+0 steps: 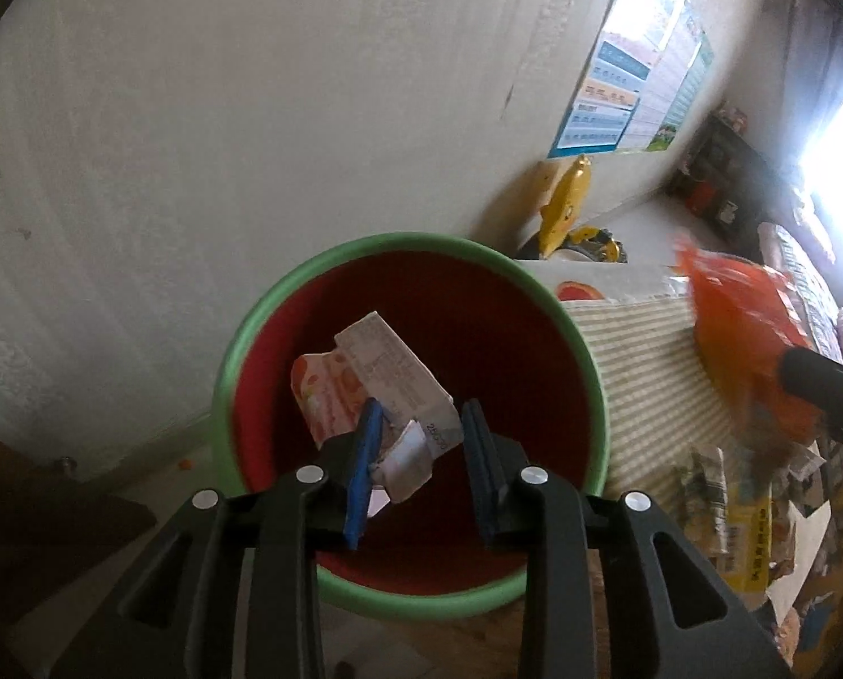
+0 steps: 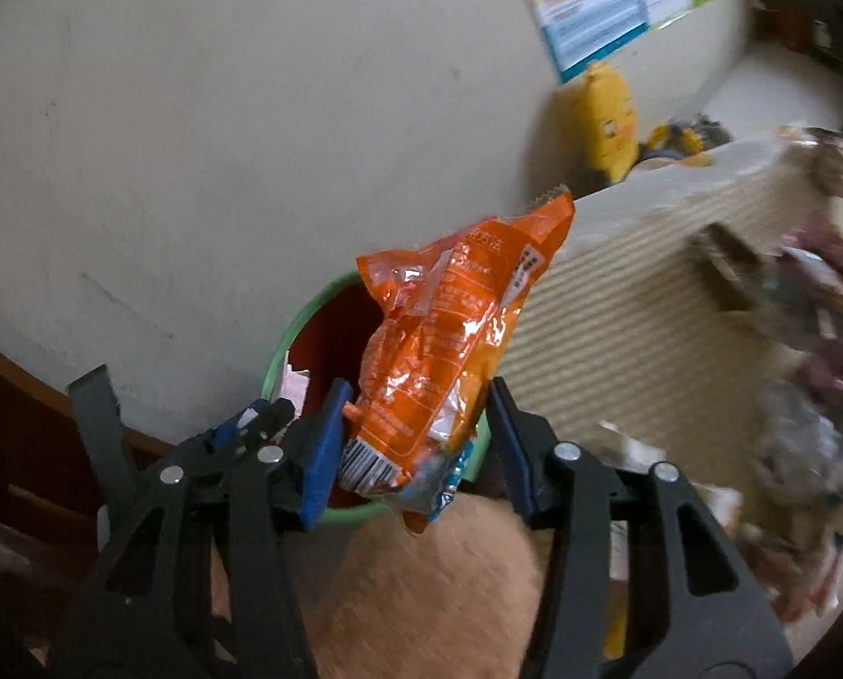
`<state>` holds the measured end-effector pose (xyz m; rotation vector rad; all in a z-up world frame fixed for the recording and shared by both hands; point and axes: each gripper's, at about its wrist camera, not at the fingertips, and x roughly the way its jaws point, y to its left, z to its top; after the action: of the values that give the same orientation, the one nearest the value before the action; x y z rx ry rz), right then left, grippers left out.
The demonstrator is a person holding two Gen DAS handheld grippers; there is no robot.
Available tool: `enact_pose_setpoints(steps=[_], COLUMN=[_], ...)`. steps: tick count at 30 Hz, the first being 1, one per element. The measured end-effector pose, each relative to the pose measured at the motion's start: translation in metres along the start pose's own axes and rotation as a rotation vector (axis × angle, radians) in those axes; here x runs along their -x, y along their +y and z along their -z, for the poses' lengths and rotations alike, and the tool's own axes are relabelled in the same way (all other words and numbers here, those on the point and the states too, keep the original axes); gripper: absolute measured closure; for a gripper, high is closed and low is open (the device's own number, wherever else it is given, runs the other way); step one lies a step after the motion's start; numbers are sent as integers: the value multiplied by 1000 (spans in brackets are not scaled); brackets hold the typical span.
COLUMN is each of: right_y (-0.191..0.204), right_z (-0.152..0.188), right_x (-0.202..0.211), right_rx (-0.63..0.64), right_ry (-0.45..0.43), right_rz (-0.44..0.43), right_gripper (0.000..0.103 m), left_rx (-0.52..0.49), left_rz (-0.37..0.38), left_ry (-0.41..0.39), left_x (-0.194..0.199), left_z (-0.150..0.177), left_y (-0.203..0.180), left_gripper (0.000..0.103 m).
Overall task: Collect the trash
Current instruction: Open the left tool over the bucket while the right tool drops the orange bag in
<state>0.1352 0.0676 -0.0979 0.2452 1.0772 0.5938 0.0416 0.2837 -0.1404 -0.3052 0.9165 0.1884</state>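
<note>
The right gripper [image 2: 416, 435] clamps an orange snack wrapper [image 2: 450, 328] beside the green-rimmed bin [image 1: 240, 339], where the left gripper [image 1: 418, 452] stands open above a crumpled carton [image 1: 376, 379].

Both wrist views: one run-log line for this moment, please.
left gripper: open over bin, carton dropping | right gripper: shut on orange wrapper, near bin

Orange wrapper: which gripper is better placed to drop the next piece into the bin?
Right. The right gripper holds the orange wrapper near the green-rimmed bin; the left gripper holds nothing over it.
</note>
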Motion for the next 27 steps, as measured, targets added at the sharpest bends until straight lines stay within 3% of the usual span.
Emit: enact_pose_setpoints(steps=[2,4,6,9,15,22,27], right_y=[12,22,25,26,16,19,11], right_z=[-8,-13,-11,-7,0,21,34], right_x=[-14,-24,-17,-1,48,113,149], right_rx=[41,78,90,114,122,157,143], right_ry=[11,21,-3,-45,-133,-250,-305], right_rz=[7,39,67,132,257,398,432], right_gripper=[52,42,31,25,24,21,19], left_rx=[3,18,35,30,-14,-98,-177], left_rz=[-2,-11,-4,-13,4,129,189], left_ry=[3,-1,-19,-13,-32,-66,-67], left_x=[-2,-4,-2,-2,12,42,56], left_z=[0,0,1,2,4,7,18], left_y=[2,4,6,4,-19,-80,-121], left_gripper=[71,40,39,39,39,40,40])
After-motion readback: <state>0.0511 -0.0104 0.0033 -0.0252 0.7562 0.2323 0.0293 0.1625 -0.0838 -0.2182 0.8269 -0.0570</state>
